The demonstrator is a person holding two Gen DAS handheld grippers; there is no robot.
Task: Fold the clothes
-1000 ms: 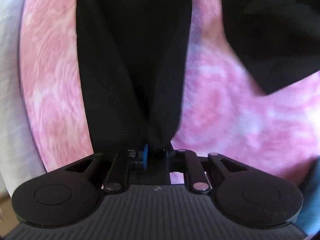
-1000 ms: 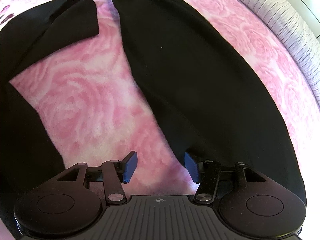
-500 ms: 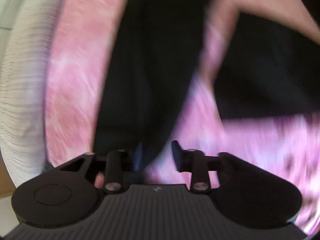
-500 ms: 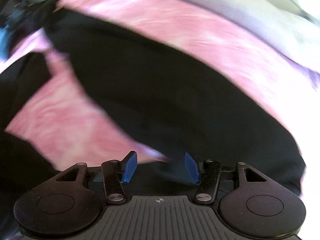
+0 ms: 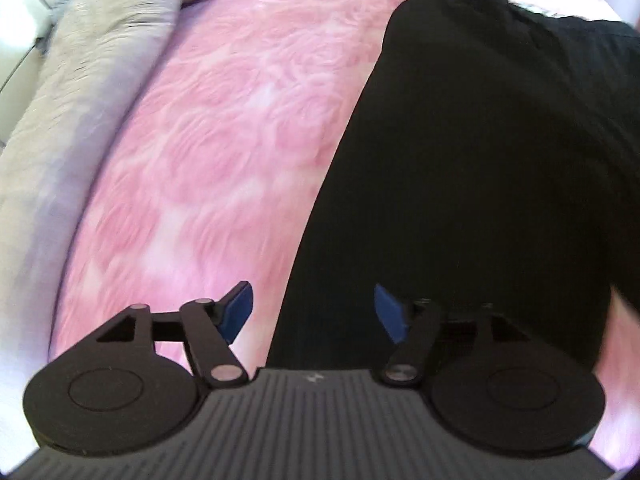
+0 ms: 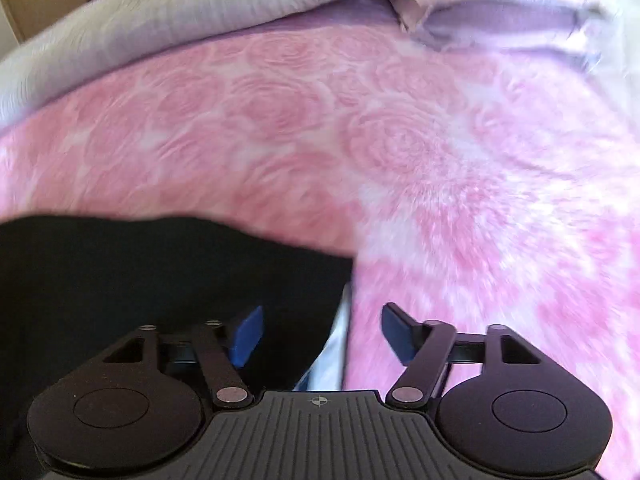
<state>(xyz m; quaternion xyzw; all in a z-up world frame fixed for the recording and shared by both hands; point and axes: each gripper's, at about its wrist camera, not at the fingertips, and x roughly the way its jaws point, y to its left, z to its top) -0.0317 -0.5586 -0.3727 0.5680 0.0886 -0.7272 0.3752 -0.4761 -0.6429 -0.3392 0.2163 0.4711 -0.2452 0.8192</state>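
Hovering over a black garment [image 5: 480, 160] on the pink blanket [image 5: 220, 140], my left gripper [image 5: 312, 312] and right gripper [image 6: 322, 334] are both opening, pinching nothing.

Left gripper [image 5: 312, 312] off black garment [image 5: 480, 160] — both jaws opening, emptied.

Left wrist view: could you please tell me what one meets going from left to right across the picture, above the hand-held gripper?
Grey ribbed bedding → pink rose-patterned blanket → black garment.
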